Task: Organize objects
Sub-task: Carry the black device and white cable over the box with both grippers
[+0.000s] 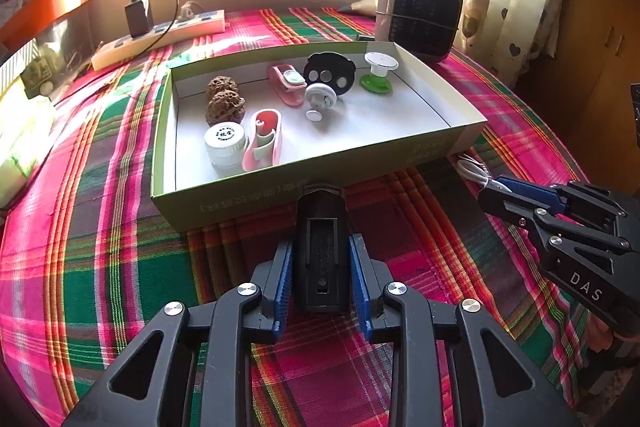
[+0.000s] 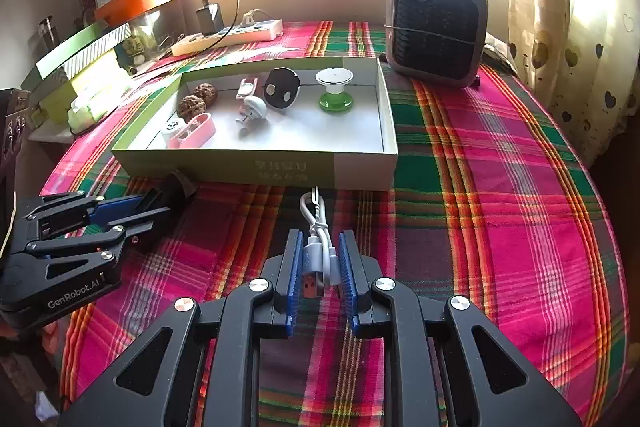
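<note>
A shallow green box (image 1: 320, 183) (image 2: 256, 169) with a white inside sits on the plaid cloth. It holds two walnuts (image 1: 224, 99), a white jar (image 1: 225, 143), two pink cases (image 1: 264, 139), a black disc (image 1: 329, 71), and white and green knobs (image 1: 378, 75). My left gripper (image 1: 321, 255) is shut on a black cylindrical object (image 1: 321, 247) just in front of the box's near wall. My right gripper (image 2: 319, 267) is shut on a coiled white USB cable (image 2: 318, 243) just in front of the box. Each gripper shows in the other's view.
A small dark heater (image 2: 436, 31) stands behind the box's right end. A white power strip (image 2: 228, 37) with a black charger lies at the back left. Green boxes and an orange tray (image 2: 136, 1) crowd the left side. A curtain (image 2: 568, 27) hangs at right.
</note>
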